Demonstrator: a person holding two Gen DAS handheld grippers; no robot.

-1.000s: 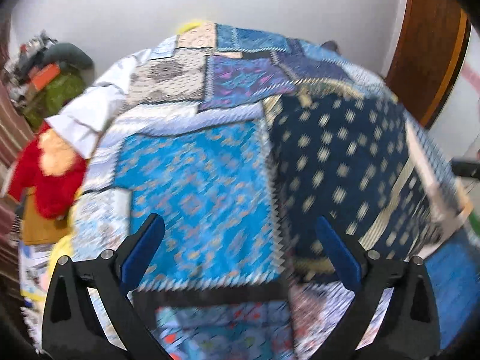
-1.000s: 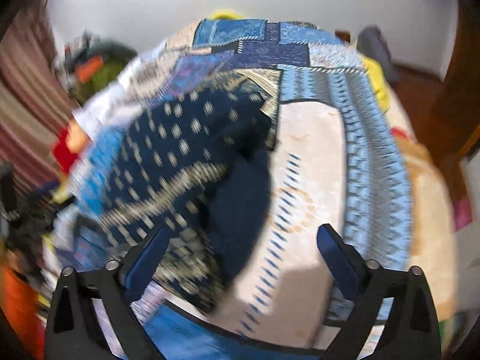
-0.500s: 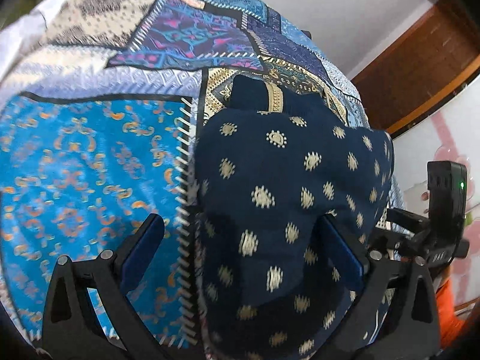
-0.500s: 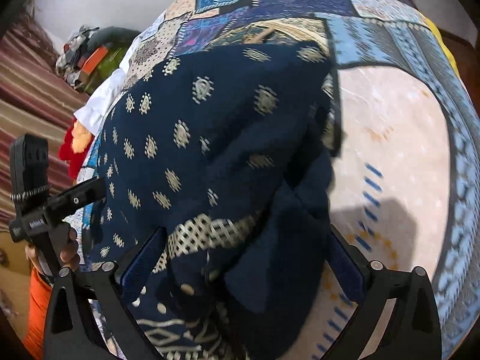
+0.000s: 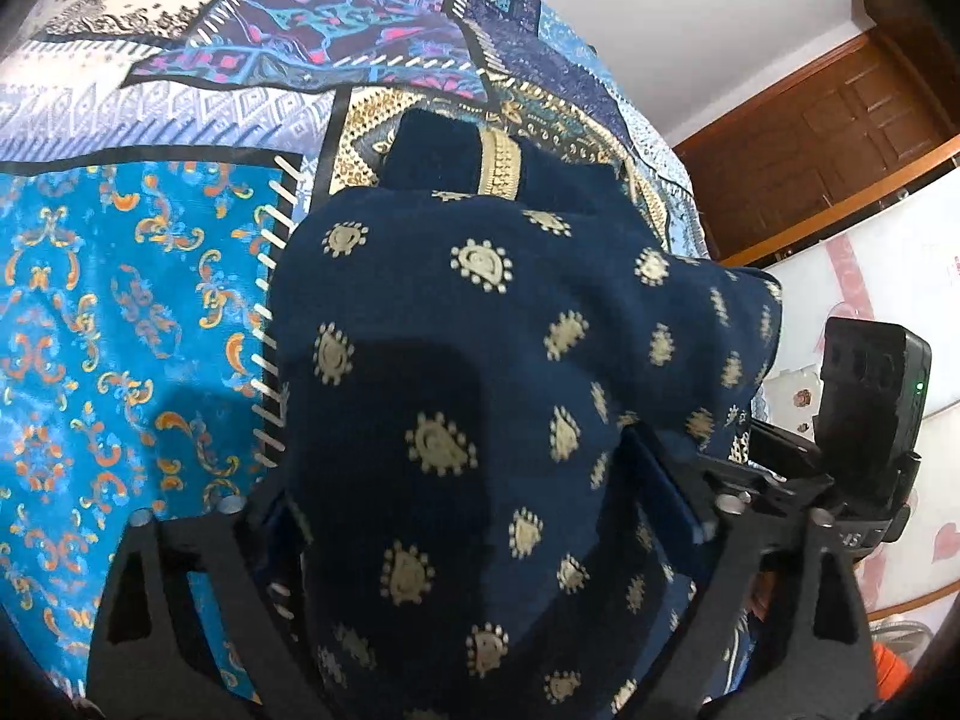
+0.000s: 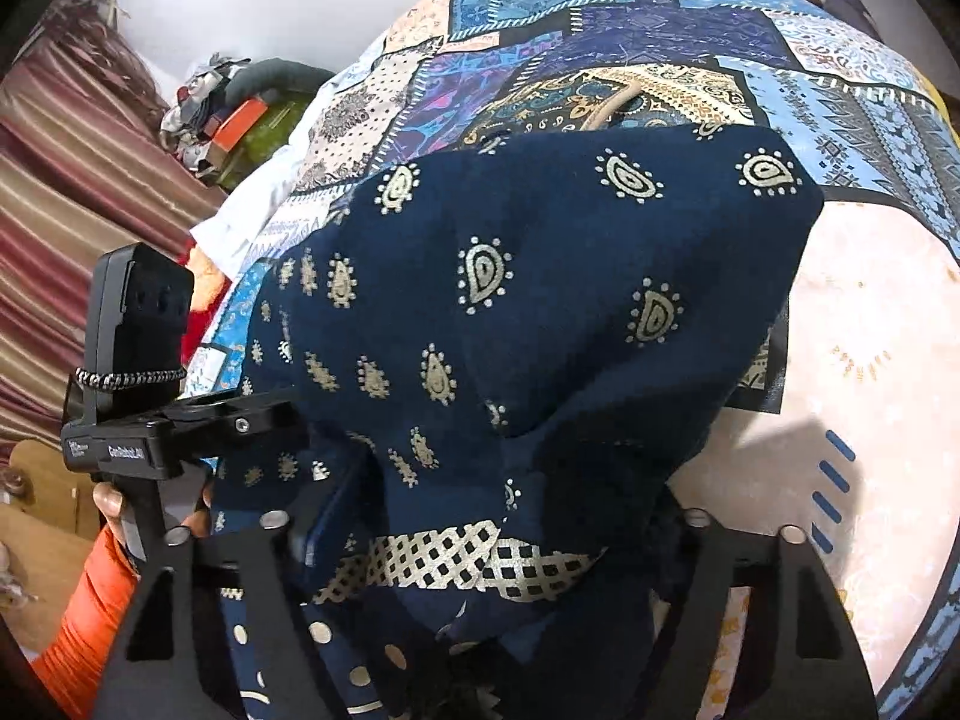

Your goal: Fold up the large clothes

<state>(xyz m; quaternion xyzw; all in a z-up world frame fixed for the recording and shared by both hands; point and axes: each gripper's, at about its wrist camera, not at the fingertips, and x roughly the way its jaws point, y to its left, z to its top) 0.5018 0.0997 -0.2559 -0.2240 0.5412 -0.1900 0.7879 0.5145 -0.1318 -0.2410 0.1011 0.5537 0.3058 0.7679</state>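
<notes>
A navy garment [image 5: 480, 324] with gold paisley prints lies bunched on the patchwork bedspread [image 5: 120, 330]. My left gripper [image 5: 480, 510] points down into its left end; the cloth fills the gap between the fingers and the jaws are closing. My right gripper [image 6: 486, 540] is at the other end of the navy garment [image 6: 540, 276], where a gold lattice border [image 6: 468, 564] lies between its fingers; its jaws are closing too. Cloth drapes over both right pads, so they are mostly hidden.
The black box on the right gripper's handle [image 5: 870, 384] sits close at the right. A hand in an orange sleeve [image 6: 78, 618] holds the left unit. A wooden door [image 5: 840, 138], striped curtain [image 6: 60, 192], cluttered pile [image 6: 240, 114] and white cloth [image 6: 252, 216] edge the bed.
Both grippers came down and forward from above the bed onto the garment. The cloth now fills the space between their fingers, and both jaws have narrowed.
</notes>
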